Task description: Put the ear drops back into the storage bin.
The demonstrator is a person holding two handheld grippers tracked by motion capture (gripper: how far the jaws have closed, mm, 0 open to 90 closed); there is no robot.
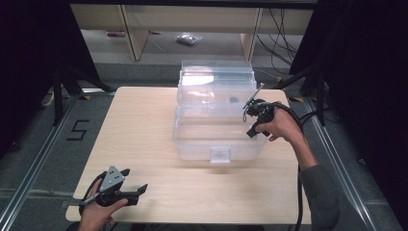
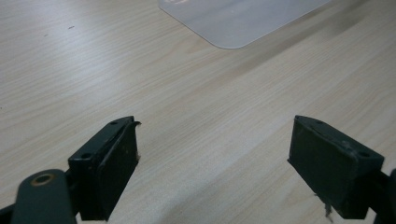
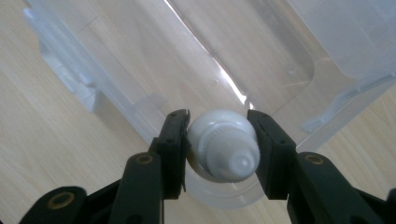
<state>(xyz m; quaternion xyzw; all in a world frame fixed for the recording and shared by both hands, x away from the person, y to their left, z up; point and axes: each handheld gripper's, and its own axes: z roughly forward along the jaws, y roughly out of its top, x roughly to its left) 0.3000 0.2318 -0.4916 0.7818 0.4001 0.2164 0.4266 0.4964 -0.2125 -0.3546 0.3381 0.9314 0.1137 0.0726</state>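
We clamped the right gripper (image 3: 219, 140) on a white bottle (image 3: 223, 148) over the open clear bin (image 1: 192, 139), ready for dropping in; the left gripper (image 2: 212, 163) rested wide, empty.

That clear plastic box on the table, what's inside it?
The clear box holds one small dark thing near its back. The right gripper holds a white bottle above it, hiding some floor.

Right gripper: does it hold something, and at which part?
Yes. The right gripper is shut on a small white bottle, its pads pressing the two sides of the body just below the cap, above the clear plastic box.
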